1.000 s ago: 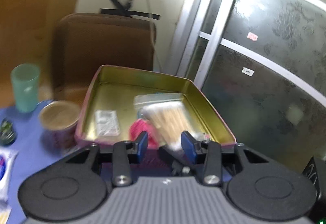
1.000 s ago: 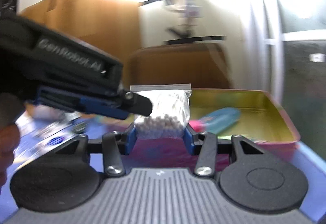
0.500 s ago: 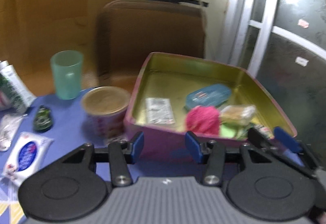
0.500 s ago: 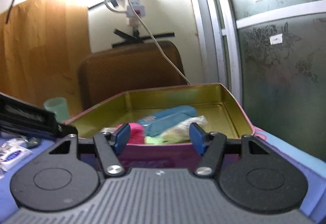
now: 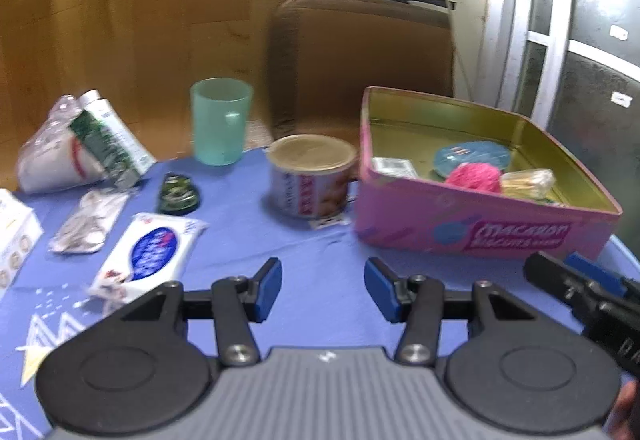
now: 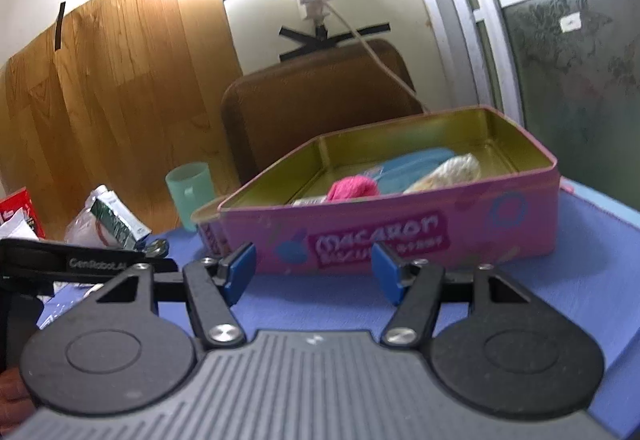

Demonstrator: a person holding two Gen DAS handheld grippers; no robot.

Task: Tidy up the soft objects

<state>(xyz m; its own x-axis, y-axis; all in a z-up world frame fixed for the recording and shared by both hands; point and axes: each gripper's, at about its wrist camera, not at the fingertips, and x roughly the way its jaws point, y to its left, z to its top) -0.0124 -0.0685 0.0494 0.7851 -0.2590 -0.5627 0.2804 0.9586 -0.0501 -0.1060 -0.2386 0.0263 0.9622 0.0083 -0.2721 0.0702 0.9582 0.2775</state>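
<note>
A pink Macaron tin (image 5: pixel 480 228) (image 6: pixel 400 236) stands open on the blue cloth. Inside lie a pink pompom (image 5: pixel 474 177) (image 6: pixel 354 187), a blue pouch (image 5: pixel 472 157), a bag of cotton swabs (image 5: pixel 528 182) (image 6: pixel 452 172) and a small white packet (image 5: pixel 394 166). My left gripper (image 5: pixel 323 290) is open and empty over the cloth, in front of the tin. My right gripper (image 6: pixel 314 270) is open and empty just in front of the tin's label. A wet-wipes pack (image 5: pixel 150 250) lies left of my left gripper.
A food can (image 5: pixel 312 176), a teal cup (image 5: pixel 220 120) (image 6: pixel 190 192), a dark green object (image 5: pixel 176 194), a foil packet (image 5: pixel 86 222), a plastic bag with a carton (image 5: pixel 80 144) and a white box (image 5: pixel 12 236) stand on the cloth. A brown chair (image 5: pixel 360 60) stands behind.
My right gripper let the cotton swab bag go into the tin and opened. Both grippers pulled back from the tin; the left one swung left and lower over the cloth.
</note>
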